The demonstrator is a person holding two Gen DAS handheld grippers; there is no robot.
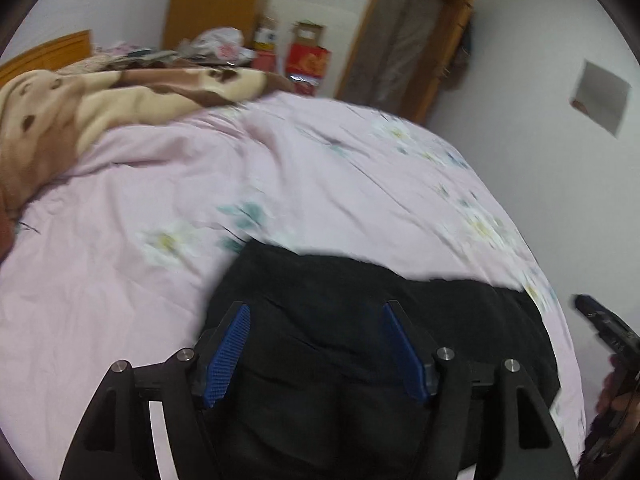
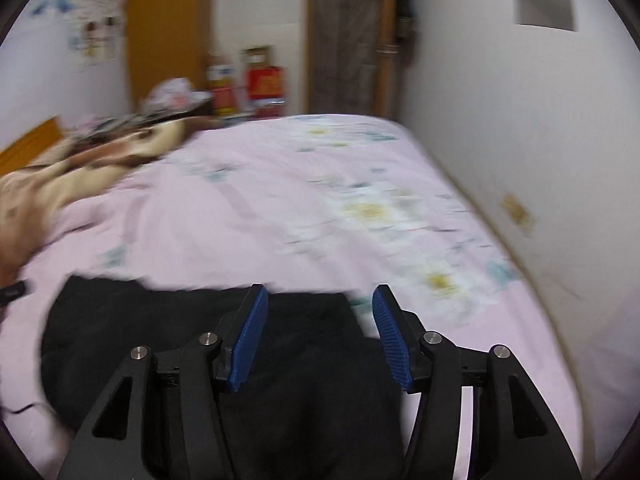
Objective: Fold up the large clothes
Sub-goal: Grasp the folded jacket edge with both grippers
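Observation:
A black garment [image 1: 360,340] lies folded flat on the near part of a bed with a pink floral sheet [image 1: 240,184]. In the left wrist view my left gripper [image 1: 316,312] hovers over the garment, its blue pads apart and nothing between them. The right gripper [image 1: 600,320] shows at the right edge there, held by a hand. In the right wrist view my right gripper [image 2: 320,296] stands open above the right end of the black garment [image 2: 180,340], nothing pinched. Both views are blurred.
A brown and cream blanket [image 1: 100,100] is bunched at the far left of the bed. A white wall [image 2: 520,160] runs along the bed's right side. Red boxes [image 1: 308,60], a wooden wardrobe [image 2: 168,28] and a door [image 2: 344,40] stand beyond the bed.

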